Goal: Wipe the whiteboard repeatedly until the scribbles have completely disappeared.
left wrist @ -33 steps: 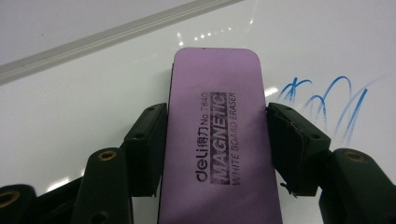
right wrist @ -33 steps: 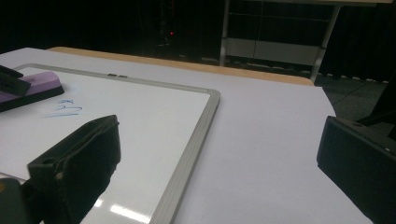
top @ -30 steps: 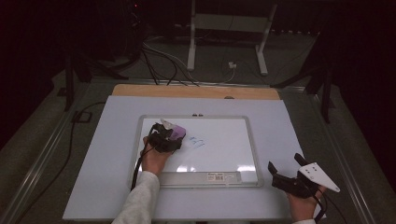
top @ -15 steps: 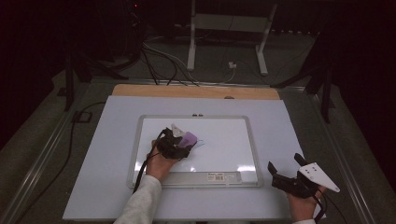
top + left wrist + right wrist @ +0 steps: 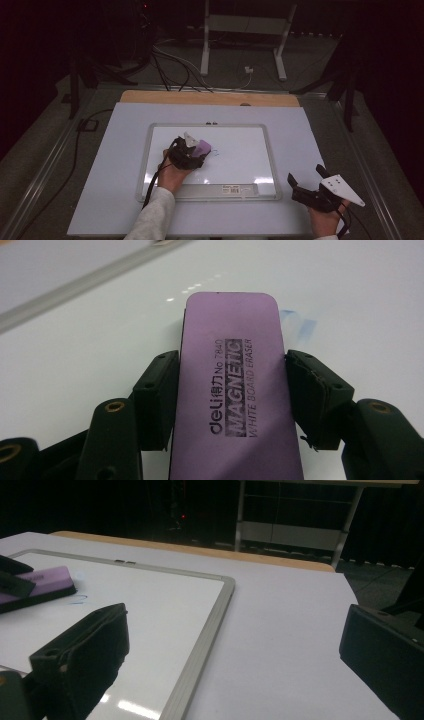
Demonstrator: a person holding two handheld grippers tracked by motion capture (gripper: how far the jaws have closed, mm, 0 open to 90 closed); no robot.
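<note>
The left gripper (image 5: 197, 150) is clamped on a purple eraser (image 5: 232, 390), its two black fingers (image 5: 155, 397) pressing the eraser's long sides, one on each side. In the left gripper view the eraser's top face reads "deli No 7840 MAGNETIC WHITE BOARD ERASER", and it lies flat on the whiteboard (image 5: 240, 150), touching it. Just past the eraser's far corner, a faint blue mark (image 5: 300, 325) shows on the white board, partly covered by the eraser. In the high view the eraser (image 5: 202, 148) sits in the board's left half, near its middle, with the person's left hand (image 5: 172, 172) reaching in from the lower edge in a pale sleeve (image 5: 152, 217).

The whiteboard has a silver frame (image 5: 210, 192) and lies on a pale surface (image 5: 115, 190), with a wooden strip (image 5: 210, 98) along the far edge.

The right gripper (image 5: 306, 186) rests on the surface just off the board's lower right corner, apart from the board. Its fingers (image 5: 87, 650) stand wide apart and hold nothing; in the right gripper view they frame the board's right frame rail and bare surface. That view also shows the eraser (image 5: 37, 587) at far left, with the blue mark (image 5: 77, 599) beside it.
</note>
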